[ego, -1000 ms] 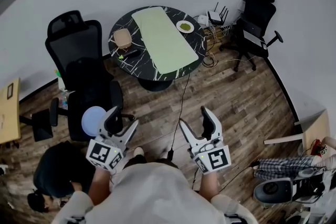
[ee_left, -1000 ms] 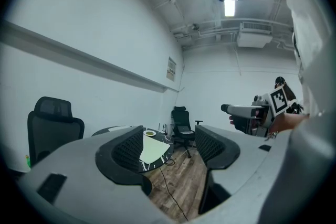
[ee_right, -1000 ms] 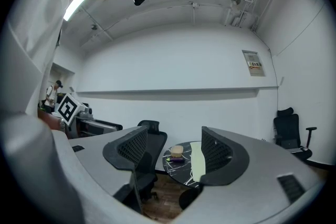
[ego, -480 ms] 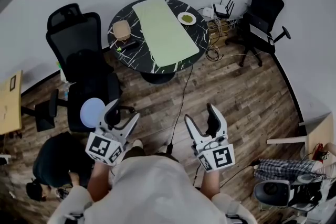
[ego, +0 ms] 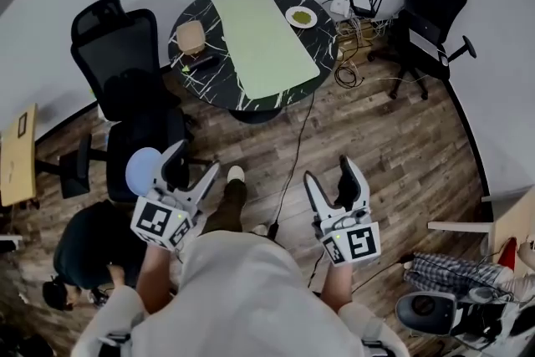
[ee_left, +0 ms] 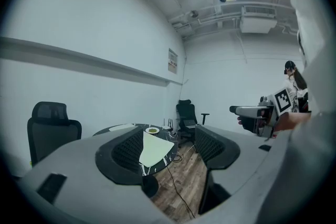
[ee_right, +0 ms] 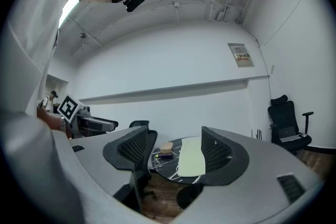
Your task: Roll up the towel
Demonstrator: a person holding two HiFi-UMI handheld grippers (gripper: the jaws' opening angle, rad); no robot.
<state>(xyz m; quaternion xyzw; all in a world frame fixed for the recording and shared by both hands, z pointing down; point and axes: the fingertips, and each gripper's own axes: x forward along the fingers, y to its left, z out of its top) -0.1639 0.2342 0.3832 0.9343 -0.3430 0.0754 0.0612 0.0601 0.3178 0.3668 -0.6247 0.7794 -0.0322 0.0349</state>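
A pale green towel (ego: 262,38) lies flat and unrolled across a round black marble table (ego: 311,63) at the top of the head view. It also shows between the jaws as the towel (ee_left: 153,148) in the left gripper view and the towel (ee_right: 191,159) in the right gripper view. My left gripper (ego: 193,170) and right gripper (ego: 332,181) are held over the wooden floor, well short of the table. Both stand open with nothing between their jaws.
On the table sit a small plate (ego: 301,16), a tan box (ego: 191,37) and a dark remote (ego: 199,63). Black office chairs stand at left (ego: 125,71) and upper right (ego: 435,8). A cable (ego: 294,155) runs across the floor. A person's shoe (ego: 235,175) shows between the grippers.
The person has stepped toward the table, so the table sits slightly higher and the grippers lower in the head view. A foot now shows between the grippers. Both stay open.
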